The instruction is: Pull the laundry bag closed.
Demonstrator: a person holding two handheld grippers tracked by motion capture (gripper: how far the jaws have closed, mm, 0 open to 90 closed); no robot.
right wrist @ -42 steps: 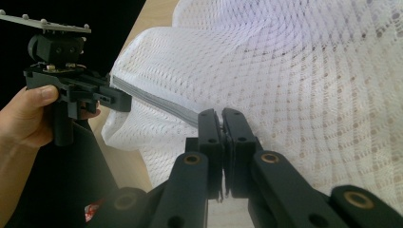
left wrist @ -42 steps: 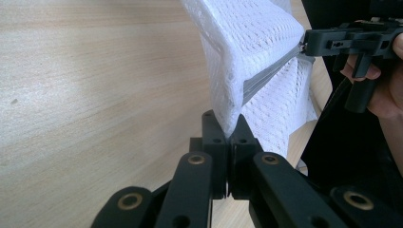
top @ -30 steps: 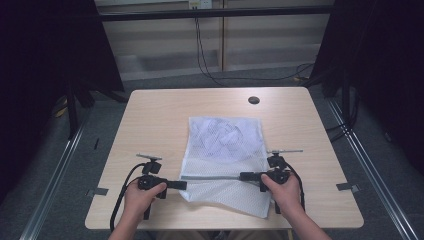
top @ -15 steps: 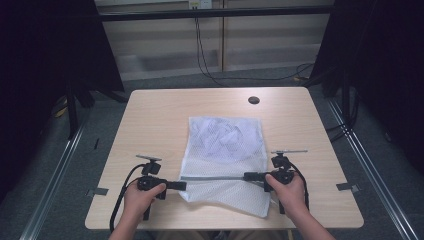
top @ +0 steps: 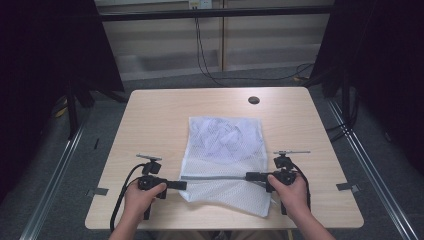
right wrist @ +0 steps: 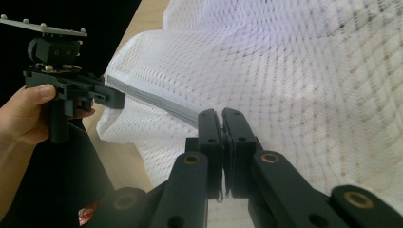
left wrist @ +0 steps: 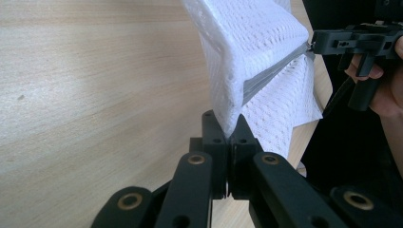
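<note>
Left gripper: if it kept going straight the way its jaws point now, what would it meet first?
The left gripper is shut on the edge of the white mesh laundry bag and points across it along the grey zipper strip. It would push into that bag first; beyond, roughly in line, is the right gripper.

Looks like a lab or recording studio setup, not anyone's home. Plain wooden table sits alone on grey carpet, black curtains hang on both sides, metal rails run along the floor, and cables dangle down the bare back wall.
</note>
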